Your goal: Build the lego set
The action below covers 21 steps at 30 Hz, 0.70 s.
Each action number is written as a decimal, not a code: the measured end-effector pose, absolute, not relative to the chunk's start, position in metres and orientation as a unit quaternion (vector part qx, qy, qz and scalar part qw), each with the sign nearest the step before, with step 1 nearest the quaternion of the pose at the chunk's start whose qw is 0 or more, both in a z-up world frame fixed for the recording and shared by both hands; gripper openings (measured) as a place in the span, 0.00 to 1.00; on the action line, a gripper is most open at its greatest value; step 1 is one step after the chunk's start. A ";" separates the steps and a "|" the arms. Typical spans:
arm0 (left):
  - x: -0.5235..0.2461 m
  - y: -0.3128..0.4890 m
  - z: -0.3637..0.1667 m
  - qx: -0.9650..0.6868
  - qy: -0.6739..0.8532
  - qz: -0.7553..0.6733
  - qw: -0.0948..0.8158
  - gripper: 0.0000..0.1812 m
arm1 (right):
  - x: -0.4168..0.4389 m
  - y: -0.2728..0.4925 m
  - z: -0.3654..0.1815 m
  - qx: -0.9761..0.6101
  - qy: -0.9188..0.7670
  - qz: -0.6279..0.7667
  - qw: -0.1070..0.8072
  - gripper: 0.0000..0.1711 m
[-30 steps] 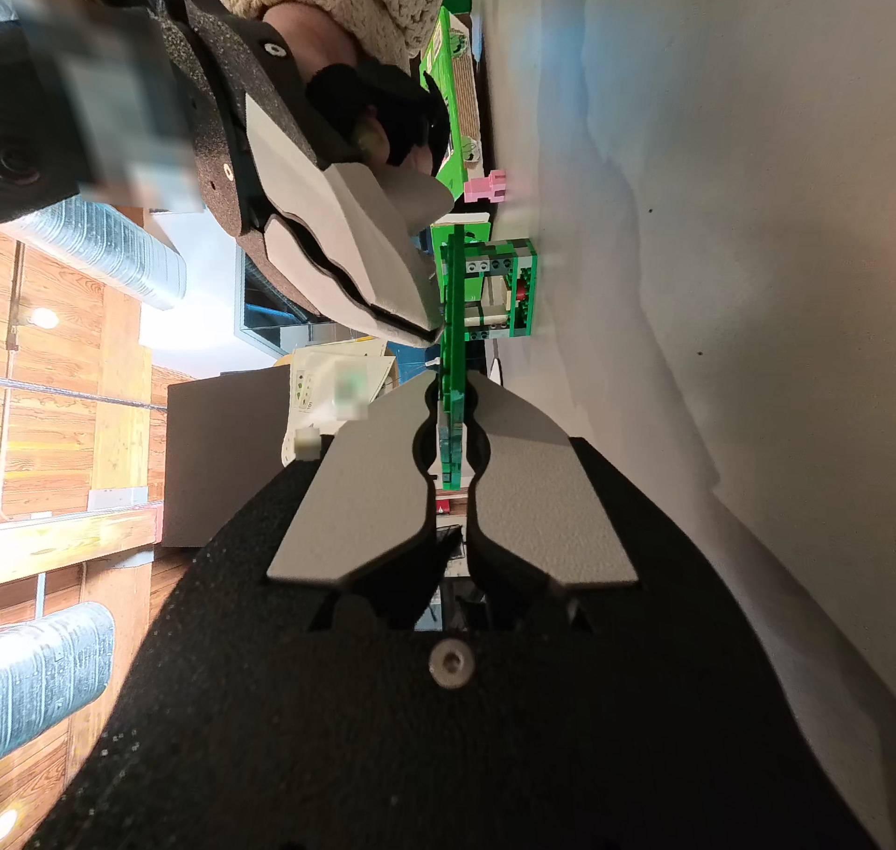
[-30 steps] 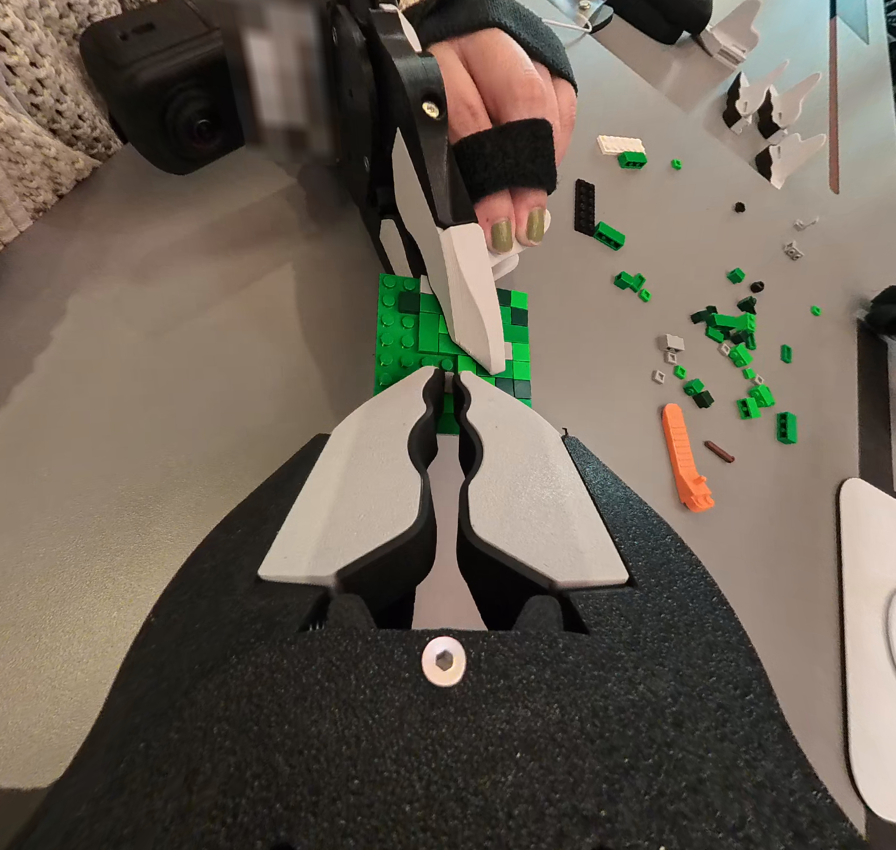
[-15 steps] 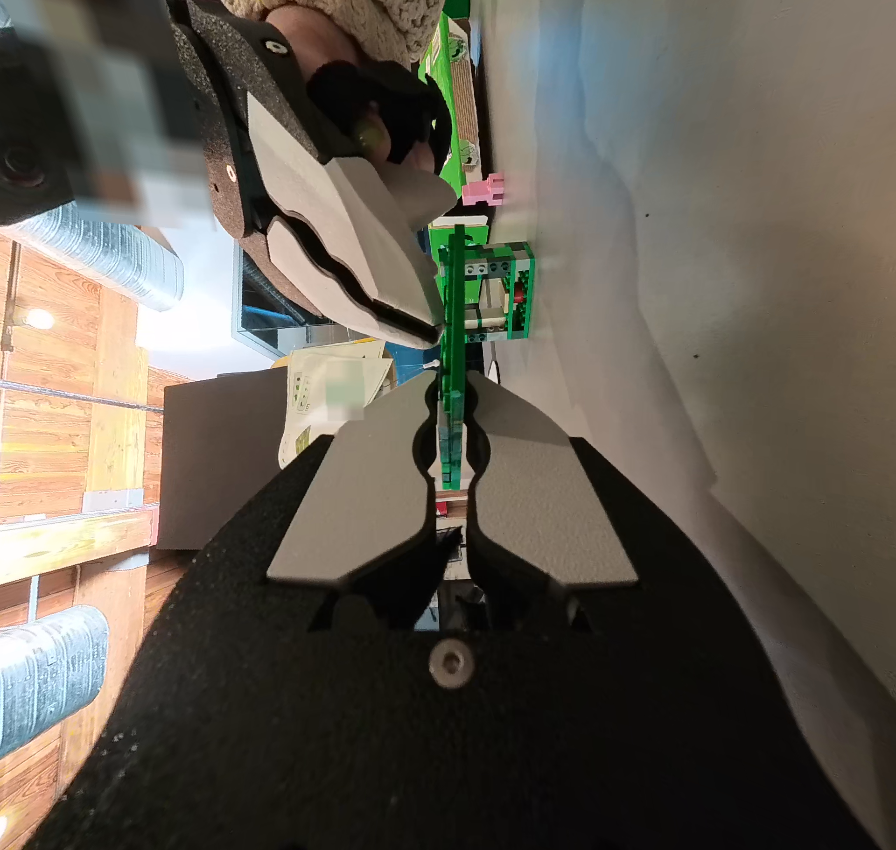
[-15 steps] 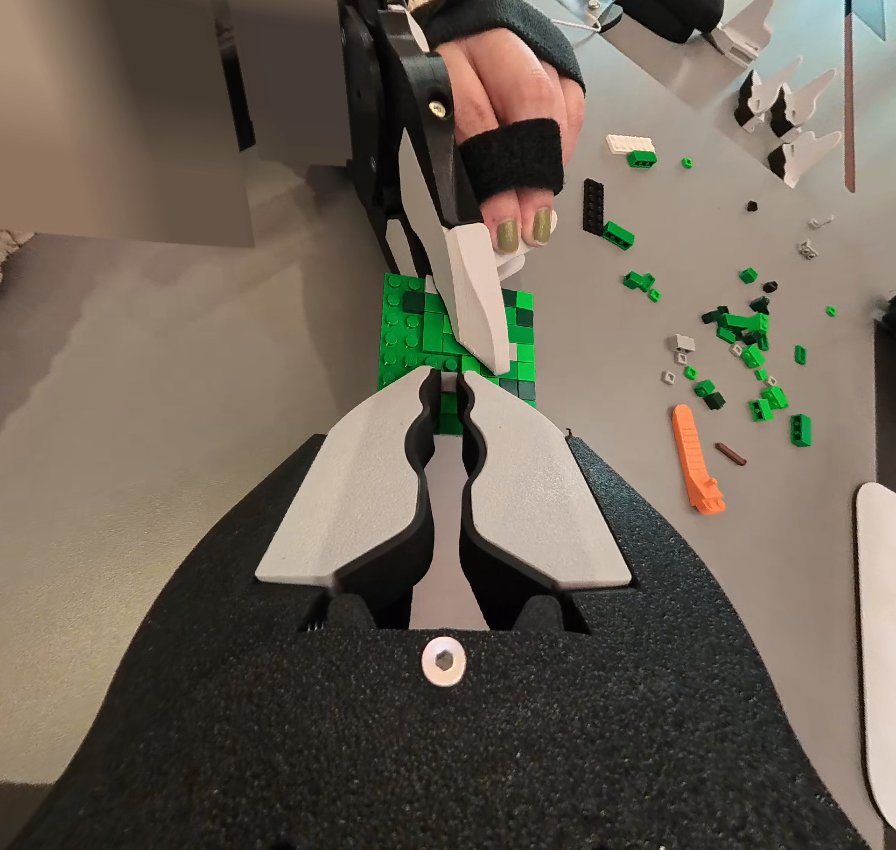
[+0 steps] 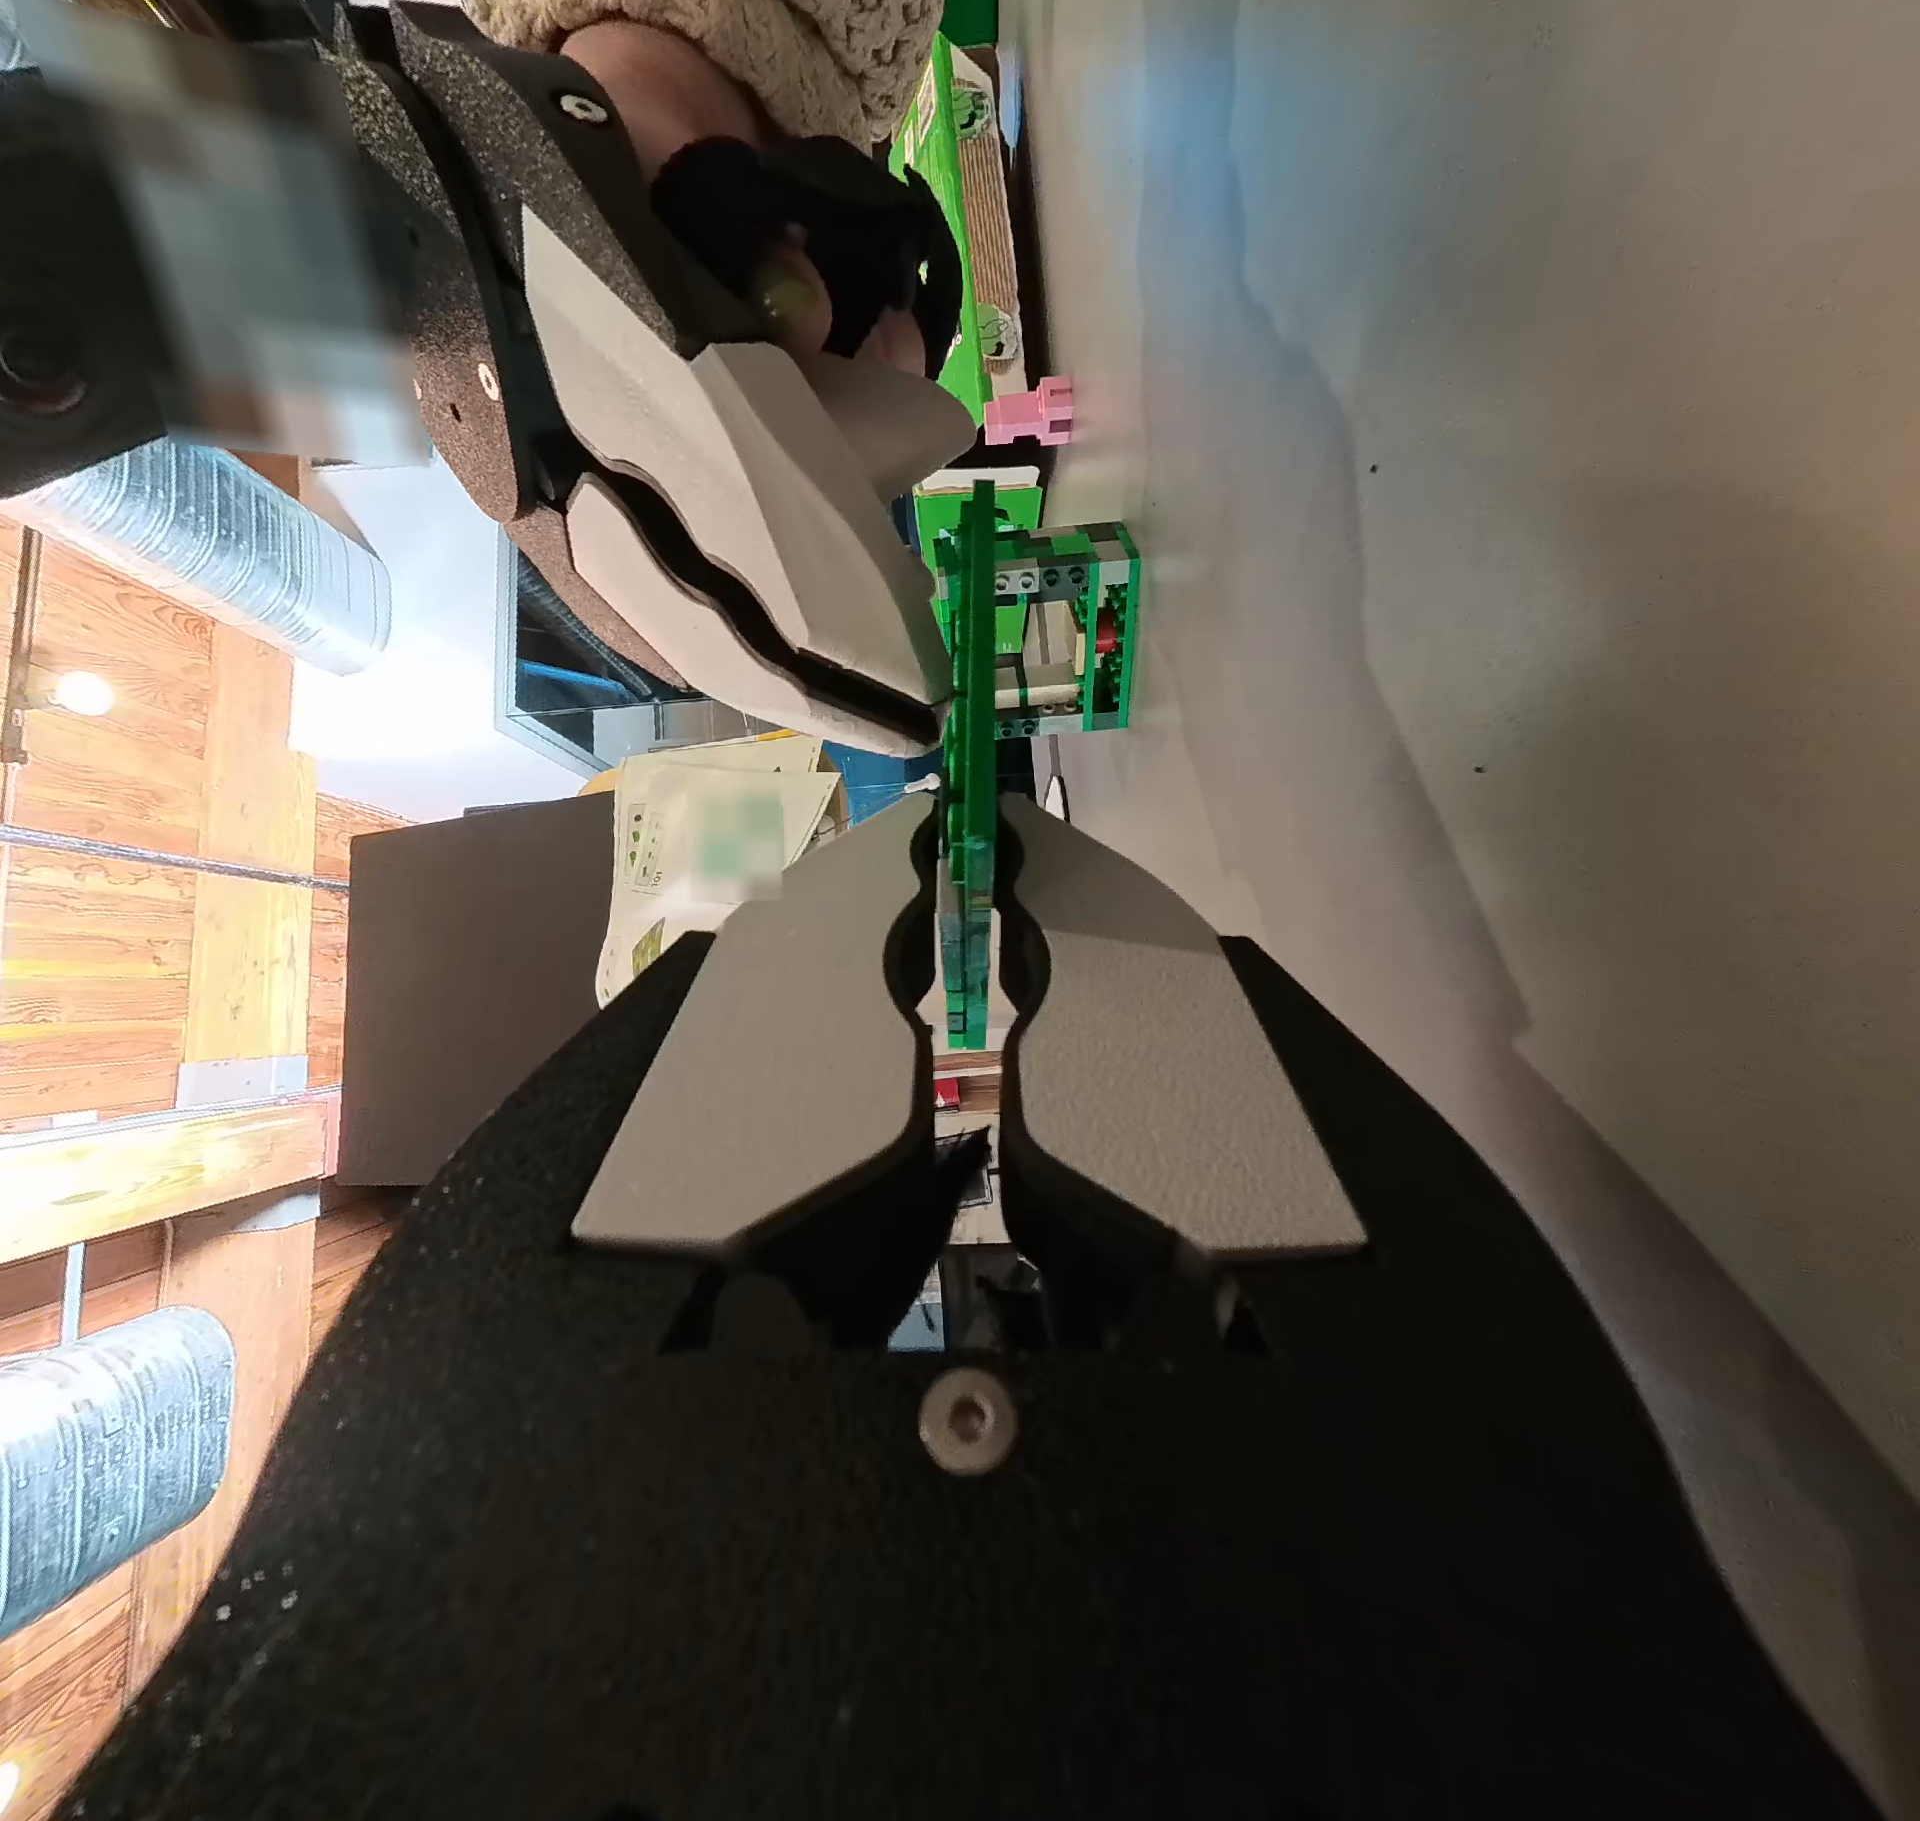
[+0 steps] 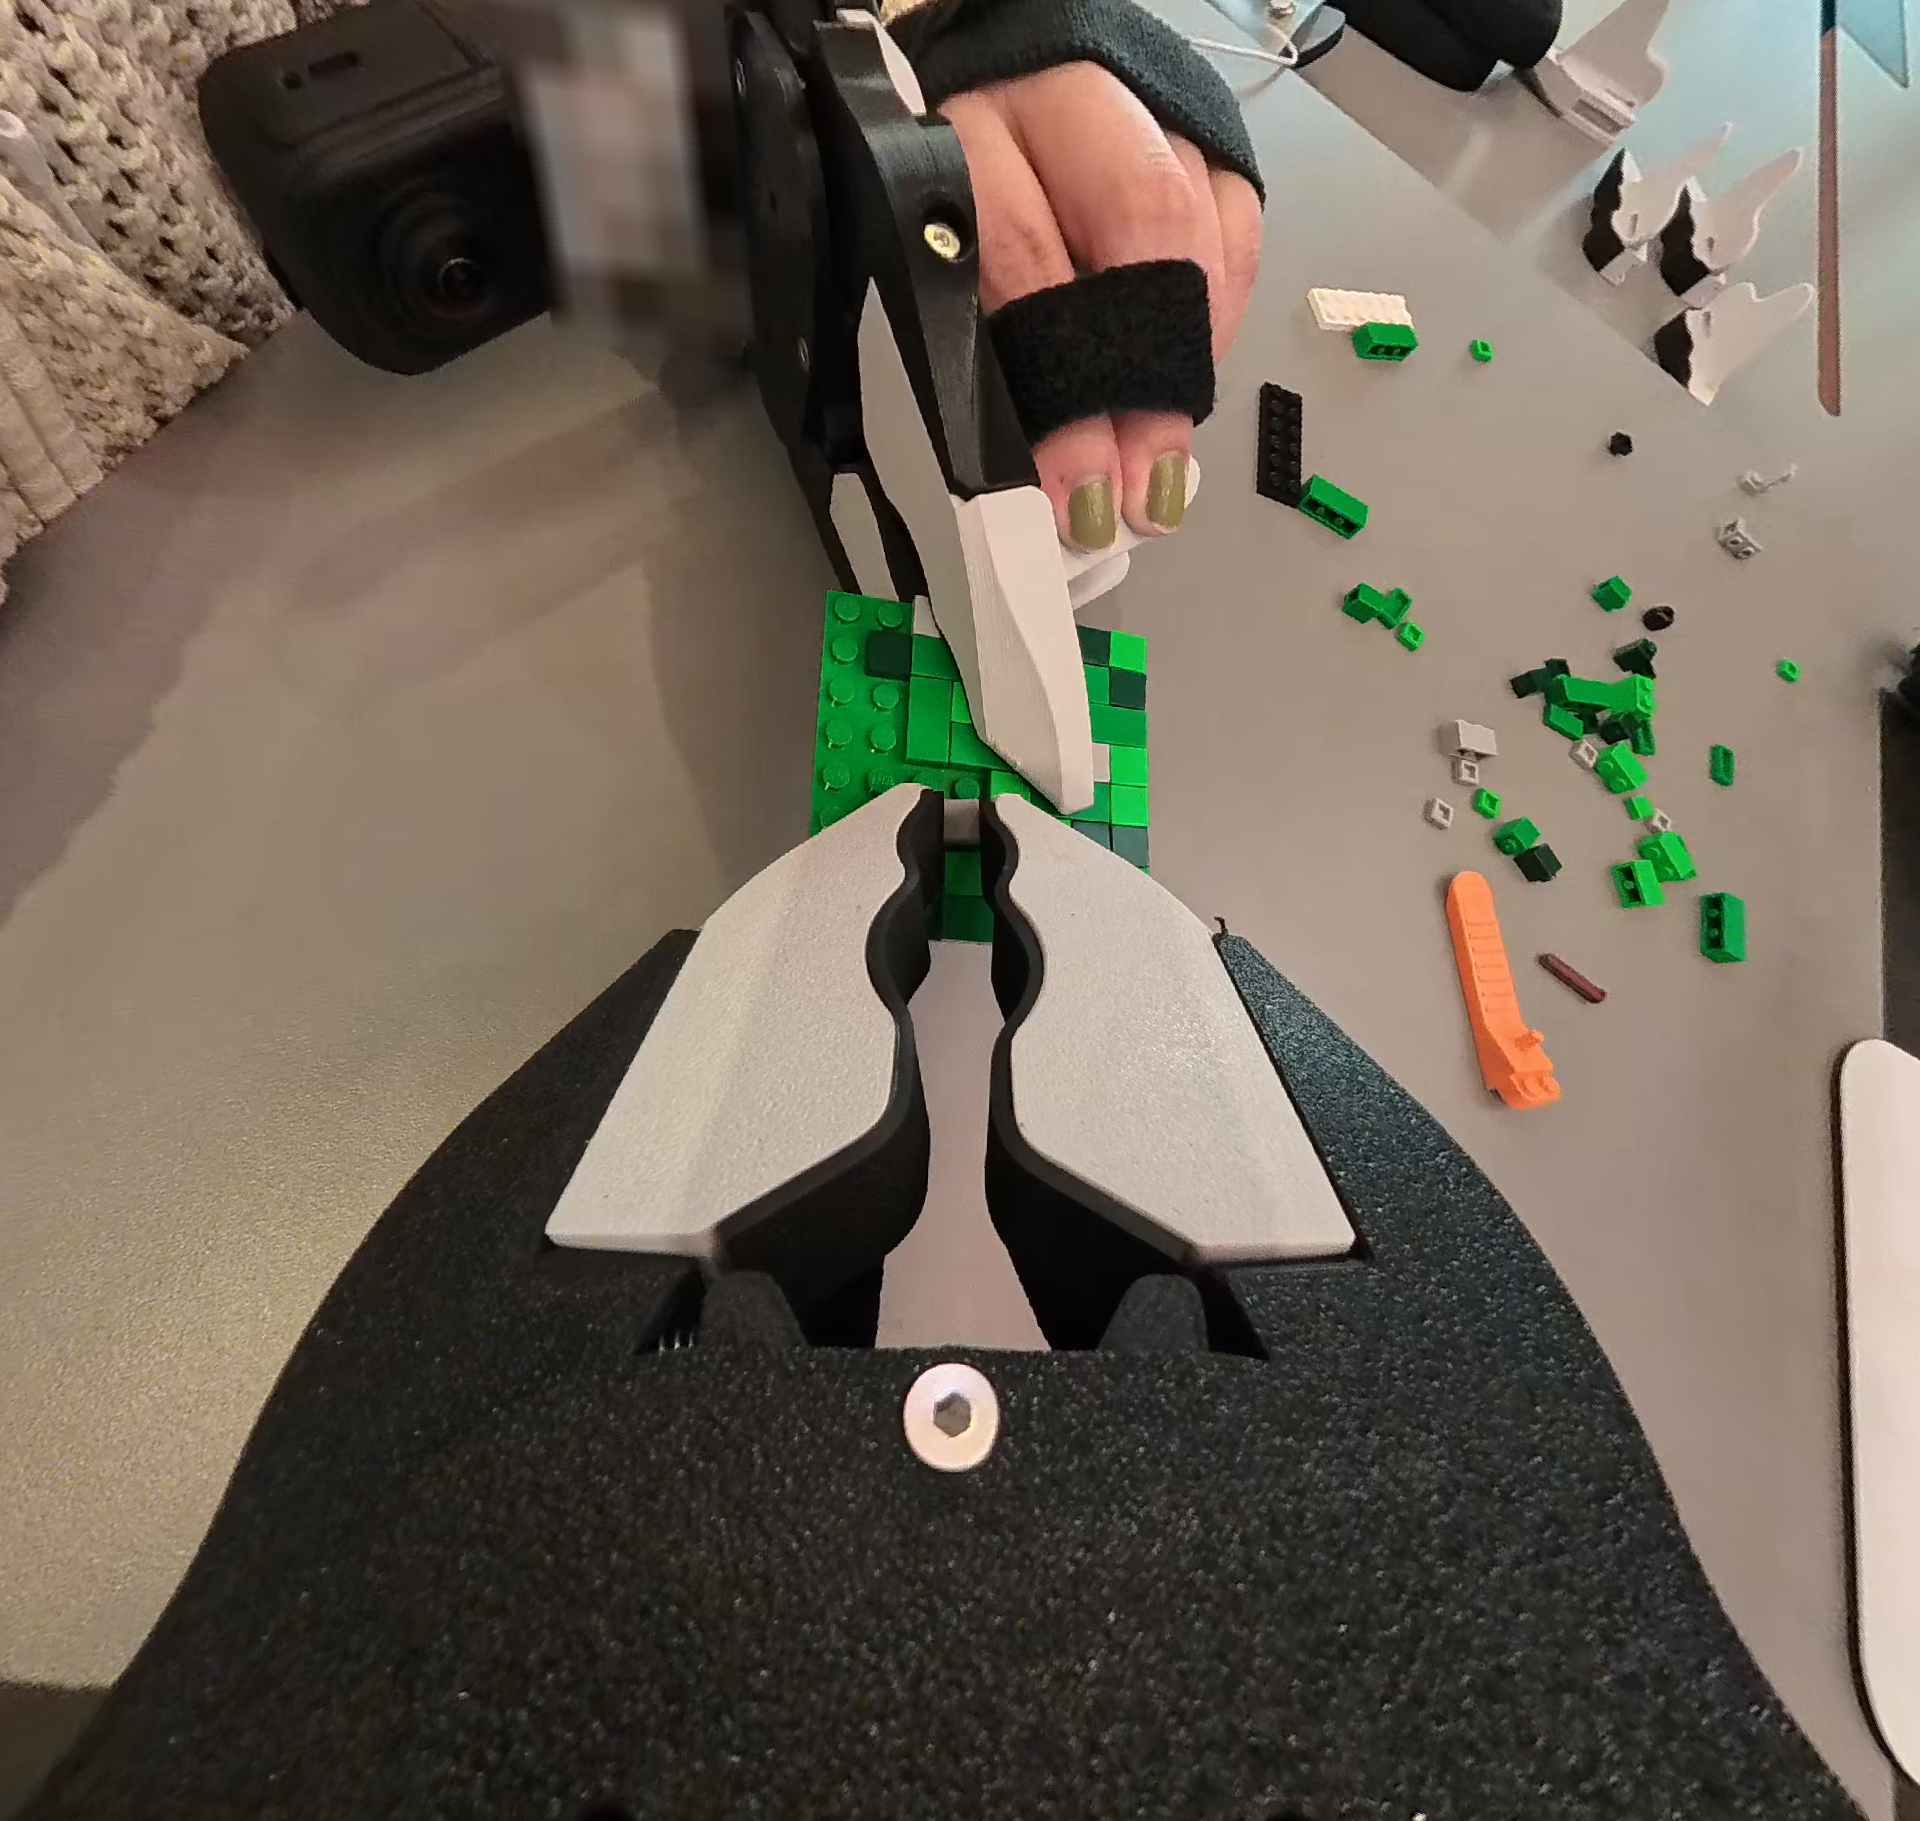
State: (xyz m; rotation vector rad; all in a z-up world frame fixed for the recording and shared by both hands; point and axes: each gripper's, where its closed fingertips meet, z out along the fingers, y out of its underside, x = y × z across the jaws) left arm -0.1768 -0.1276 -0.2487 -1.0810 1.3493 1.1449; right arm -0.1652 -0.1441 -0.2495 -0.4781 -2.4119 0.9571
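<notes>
A green Lego plate [image 6: 868, 701], partly covered with light and dark green tiles, is held just above the grey table [image 6: 416, 836]. My left gripper [image 5: 966, 815] is shut on the plate's edge, which shows edge-on [image 5: 975, 628] in the left wrist view. In the right wrist view the left gripper [image 6: 1049, 753] reaches down from above onto the plate. My right gripper [image 6: 961, 815] is shut on a small light grey piece [image 6: 964, 824], tips at the plate's near edge. In the left wrist view its tips [image 5: 930, 722] touch the plate's face.
Several loose green, grey and black pieces [image 6: 1600, 722] lie at the right, with an orange brick separator [image 6: 1496, 992] and a black plate [image 6: 1280, 441]. A white tray edge [image 6: 1881, 1356] lies at the far right. A green built block [image 5: 1081, 639], a pink piece [image 5: 1029, 410] and a booklet [image 5: 707, 836] stand behind. Less than 4 cm separates the two grippers' tips.
Almost nothing. Both grippers hold their grips; the right gripper's tips have edged slightly closer to the plate.
</notes>
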 end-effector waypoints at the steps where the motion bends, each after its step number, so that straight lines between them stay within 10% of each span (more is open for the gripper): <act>1: -0.177 -0.128 -0.249 -0.449 0.560 0.475 0.509 0.03 | -0.165 -0.144 -0.250 -0.176 -0.885 0.352 0.249 0.04; 21: -0.176 -0.127 -0.250 -0.442 0.566 0.484 0.499 0.03 | -0.159 -0.143 -0.245 -0.183 -0.886 0.361 0.226 0.02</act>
